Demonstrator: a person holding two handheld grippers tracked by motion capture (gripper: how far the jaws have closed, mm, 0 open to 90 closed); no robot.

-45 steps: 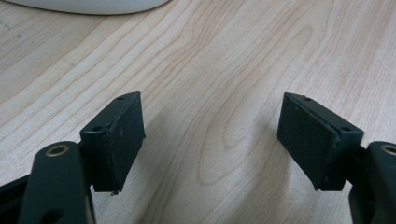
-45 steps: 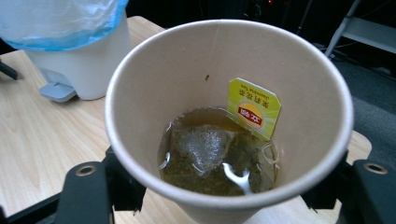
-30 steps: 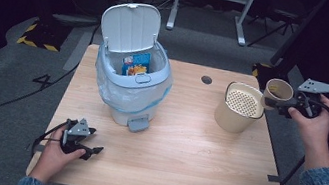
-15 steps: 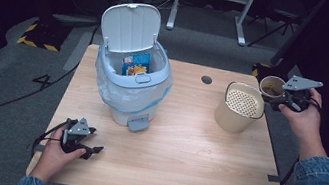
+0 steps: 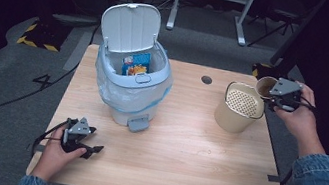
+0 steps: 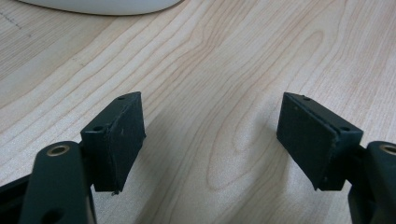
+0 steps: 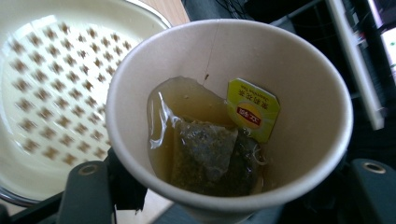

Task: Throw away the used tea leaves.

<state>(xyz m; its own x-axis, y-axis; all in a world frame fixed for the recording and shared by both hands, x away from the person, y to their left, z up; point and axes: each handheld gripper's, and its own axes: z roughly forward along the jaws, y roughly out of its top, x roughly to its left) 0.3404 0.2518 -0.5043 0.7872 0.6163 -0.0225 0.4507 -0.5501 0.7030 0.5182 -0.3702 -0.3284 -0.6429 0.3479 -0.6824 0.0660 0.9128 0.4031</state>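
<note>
High view, pale wooden table (image 5: 182,156), grey carpet floor (image 5: 7,112), dark room

Open tabletop (image 5: 181,161) across the front, lidded-up bin (image 5: 131,84) blocking back left, perforated pail (image 5: 238,107) crowding the right edge

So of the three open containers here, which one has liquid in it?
The paper cup clamped in the right gripper: it holds tea and a tea bag. The cream strainer bucket shows a perforated insert, and the pedal bin holds a snack packet.
</note>
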